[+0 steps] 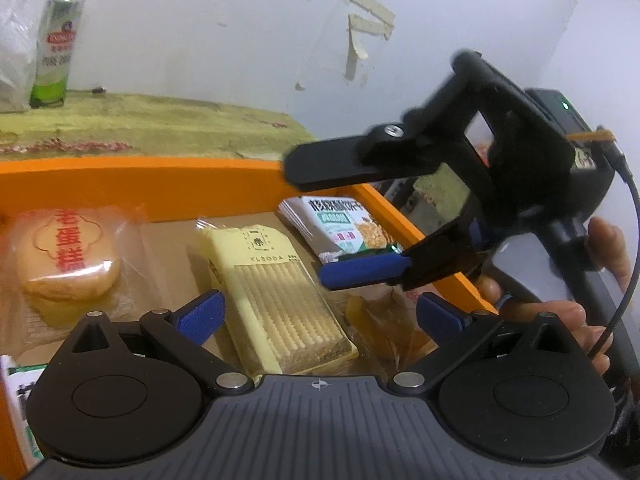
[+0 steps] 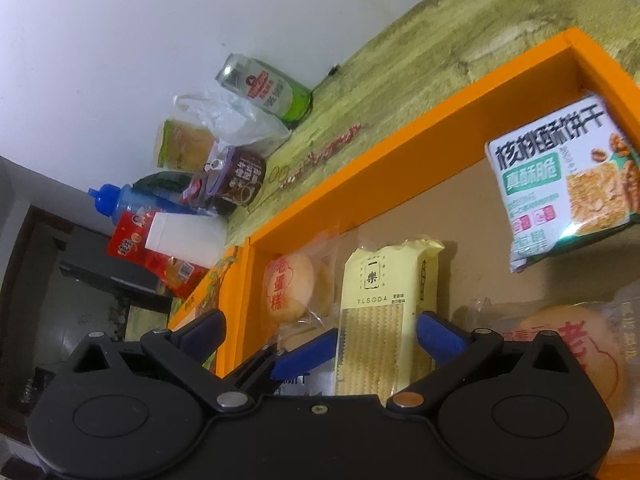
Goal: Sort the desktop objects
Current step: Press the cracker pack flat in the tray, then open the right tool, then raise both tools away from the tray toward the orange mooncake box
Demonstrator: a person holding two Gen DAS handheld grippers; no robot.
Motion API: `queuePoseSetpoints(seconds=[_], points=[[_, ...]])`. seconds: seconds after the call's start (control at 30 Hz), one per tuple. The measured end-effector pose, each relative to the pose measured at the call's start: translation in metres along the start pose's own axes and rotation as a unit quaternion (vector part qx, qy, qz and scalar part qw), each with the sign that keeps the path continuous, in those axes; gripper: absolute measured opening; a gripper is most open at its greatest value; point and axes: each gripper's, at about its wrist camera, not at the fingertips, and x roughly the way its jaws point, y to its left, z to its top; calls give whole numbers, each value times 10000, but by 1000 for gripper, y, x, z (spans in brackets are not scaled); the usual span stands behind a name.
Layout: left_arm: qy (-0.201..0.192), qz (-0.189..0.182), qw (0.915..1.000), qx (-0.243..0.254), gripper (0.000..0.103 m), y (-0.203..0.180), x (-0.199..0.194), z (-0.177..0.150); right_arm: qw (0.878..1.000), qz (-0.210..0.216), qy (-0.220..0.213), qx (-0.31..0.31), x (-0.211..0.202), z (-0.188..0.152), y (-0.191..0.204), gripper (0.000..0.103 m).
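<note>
An orange box [image 1: 120, 184] holds wrapped snacks. A yellow cracker pack [image 1: 272, 300] lies in its middle, between the wide-apart blue pads of my left gripper [image 1: 320, 318], which is open and not touching it. A round egg cake [image 1: 68, 260] lies to the left. A green-and-white biscuit pack [image 1: 340, 224] leans in the far right corner. My right gripper [image 1: 308, 222], held by a hand [image 1: 608, 256], hovers open over that pack. In the right wrist view my right gripper [image 2: 322, 330] is open above the cracker pack [image 2: 384, 300], with the biscuit pack [image 2: 560, 184] ahead and a second egg cake [image 2: 568, 344] at right.
Behind the box on the green-patterned table [image 2: 420, 52] stand a green can [image 1: 56, 48], a plastic bag [image 2: 236, 120], a dark cup [image 2: 236, 180], a blue-capped bottle [image 2: 120, 200], a white cup [image 2: 184, 236] and a red pouch [image 2: 132, 248]. A white wall closes the back.
</note>
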Motion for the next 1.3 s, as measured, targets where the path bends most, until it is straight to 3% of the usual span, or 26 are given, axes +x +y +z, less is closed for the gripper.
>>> queuePoseSetpoints(seconds=[0.13,0.27,0.4,0.5,0.57,0.67,0.8,0.87,0.93,0.97,1.07,1.2,1.3], points=[[-358,159,9992,-81,103,-1,-30,-10,9989,96,-439,-145,-24,-8,2,103],[-1030,613,9927,-157,103,3,-84,-24,9872,282,-1471,-550,-71,-26,3,103],[-1735,1363,9749,-303,103,9,-134,-43,9478,-337,-2907,-1268,-118,-68,6,103],[-1887,1919,9620,-465,103,17,-149,-57,9148,-1207,-3498,-1618,-132,-92,-2,103],[-1722,2057,9619,-531,102,21,-146,-63,9041,-1738,-3579,-1563,-132,-100,-12,103],[-1522,2274,9604,-517,99,18,-133,-67,9030,-2169,-3476,-1293,-130,-104,-28,101],[-1321,2551,9568,-438,92,15,-124,-72,9126,-2210,-3308,-943,-134,-109,-47,98],[-1266,2648,9546,-498,83,14,-123,-74,9158,-2234,-3226,-857,-132,-111,-52,94],[-1206,2687,9536,-616,76,19,-122,-78,9177,-2294,-3139,-811,-127,-114,-55,87],[-1170,2693,9534,-689,67,22,-120,-80,9193,-2299,-3098,-782,-125,-114,-57,80],[-1220,2637,9526,-896,57,28,-119,-83,9245,-2272,-2987,-669,-119,-113,-58,67],[-1260,2753,9492,-859,52,27,-116,-83,9297,-2284,-2838,-547,-110,-113,-60,46],[-1255,2834,9477,-760,51,25,-112,-81,9317,-2250,-2808,-503,-104,-112,-60,40]])
